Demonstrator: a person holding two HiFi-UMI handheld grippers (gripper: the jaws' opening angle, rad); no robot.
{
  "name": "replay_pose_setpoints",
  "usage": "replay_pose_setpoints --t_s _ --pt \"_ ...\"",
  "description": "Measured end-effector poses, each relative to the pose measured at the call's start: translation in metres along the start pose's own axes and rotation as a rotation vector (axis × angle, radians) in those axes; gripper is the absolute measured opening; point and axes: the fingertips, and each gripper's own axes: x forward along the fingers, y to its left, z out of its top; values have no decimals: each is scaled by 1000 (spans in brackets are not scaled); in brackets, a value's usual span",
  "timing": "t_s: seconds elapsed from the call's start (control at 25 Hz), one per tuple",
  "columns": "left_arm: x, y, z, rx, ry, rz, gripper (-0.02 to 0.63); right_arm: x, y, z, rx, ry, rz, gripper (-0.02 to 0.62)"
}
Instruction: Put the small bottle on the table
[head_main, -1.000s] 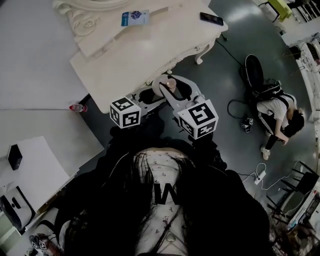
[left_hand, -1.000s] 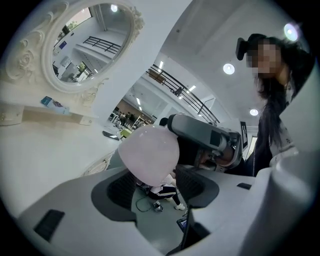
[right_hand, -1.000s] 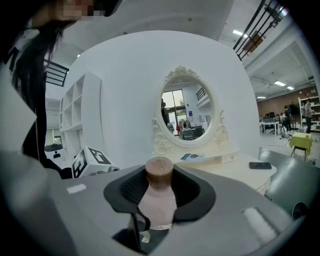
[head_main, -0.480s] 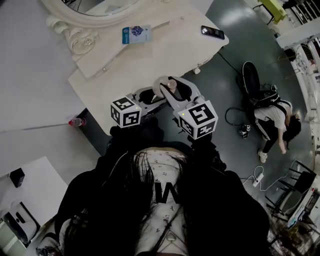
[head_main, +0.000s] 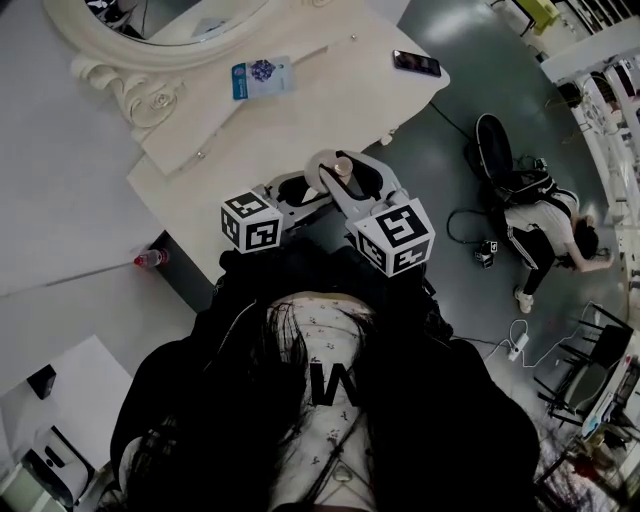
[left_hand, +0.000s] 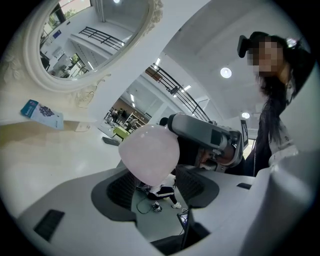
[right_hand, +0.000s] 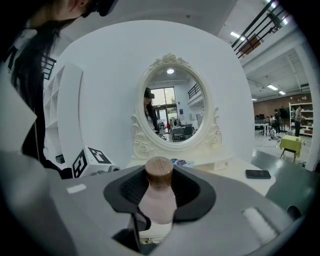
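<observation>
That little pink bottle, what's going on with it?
A person holds a gripper in each hand. The right gripper clamps the bottle, brown cap up, in the air near the edge of the cream table. The left gripper has its jaws either side of the bottle too; whether they squeeze it is unclear. The bottle is not on the table yet.

- Oval mirror (right_hand: 172, 107) in an ornate white frame.
- Blue packet (head_main: 262, 76) lying just before it.
- Black phone (head_main: 416, 63), well right of the packet.
- Person (head_main: 545, 225) crouched on the floor (head_main: 460, 150).
</observation>
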Motion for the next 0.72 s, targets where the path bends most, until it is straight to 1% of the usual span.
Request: replay_pose_setpoints --t_s 0.2,0.36,0.48,0.72 --pt "12 4 2 -6 7 -13 233 0 -12 -1 1 8 -13 144" --pt "19 10 7 -9 4 2 233 4 -23 1 4 8 2 144" --pt "26 20 13 -15 -4 30 233 12 -34 3 5 12 34 144" --pt "45 54 33 -35 -42 119 233 40 -65 9 -17 27 133 144"
